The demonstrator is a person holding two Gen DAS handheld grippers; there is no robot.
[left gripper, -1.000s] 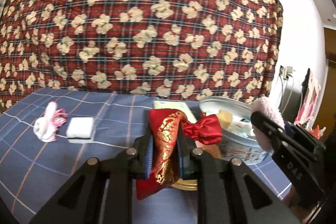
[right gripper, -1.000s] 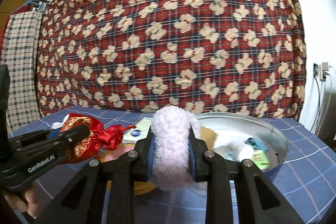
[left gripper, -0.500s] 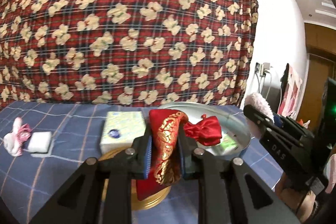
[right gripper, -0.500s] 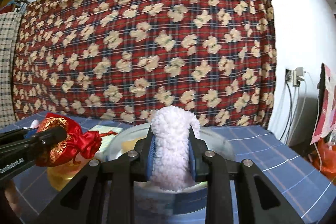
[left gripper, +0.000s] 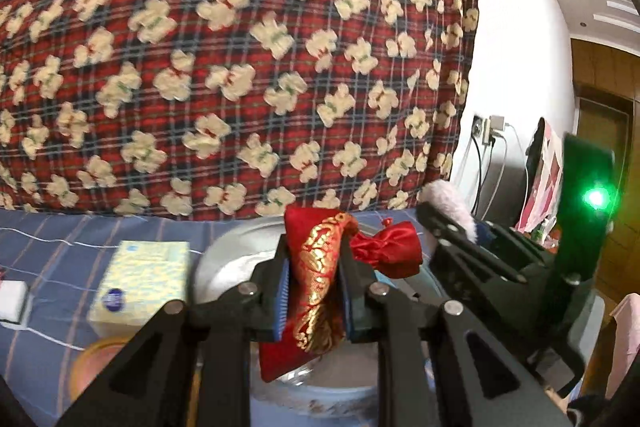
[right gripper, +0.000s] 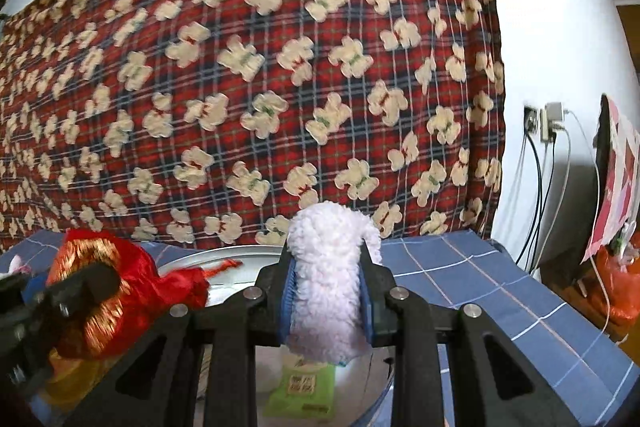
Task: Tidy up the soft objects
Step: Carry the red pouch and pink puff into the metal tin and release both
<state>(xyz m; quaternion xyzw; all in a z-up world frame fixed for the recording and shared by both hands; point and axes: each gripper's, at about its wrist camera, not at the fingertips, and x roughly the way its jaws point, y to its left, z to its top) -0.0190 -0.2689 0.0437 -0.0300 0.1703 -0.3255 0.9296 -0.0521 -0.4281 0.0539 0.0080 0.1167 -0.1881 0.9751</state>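
My left gripper [left gripper: 314,297] is shut on a red and gold satin pouch [left gripper: 320,279] and holds it above the round metal basin [left gripper: 224,259]. My right gripper [right gripper: 328,299] is shut on a fluffy pale pink-white soft item [right gripper: 330,283], also above the basin [right gripper: 224,255]. The right gripper and its fluffy item [left gripper: 448,207] show at the right in the left wrist view. The left gripper with the pouch [right gripper: 120,279] shows at the left in the right wrist view. A green packet [right gripper: 304,387] lies inside the basin.
A yellow tissue pack [left gripper: 140,283] lies left of the basin on the blue checked cloth [left gripper: 60,251], above a yellow round dish [left gripper: 100,367]. A white block [left gripper: 12,301] lies at far left. A red plaid hanging [left gripper: 240,67] stands behind. Cables and clutter [right gripper: 552,167] are at right.
Both grippers have moved right and forward over the basin, each still holding its item. The tissue pack and the white block have slid towards the left of the view.
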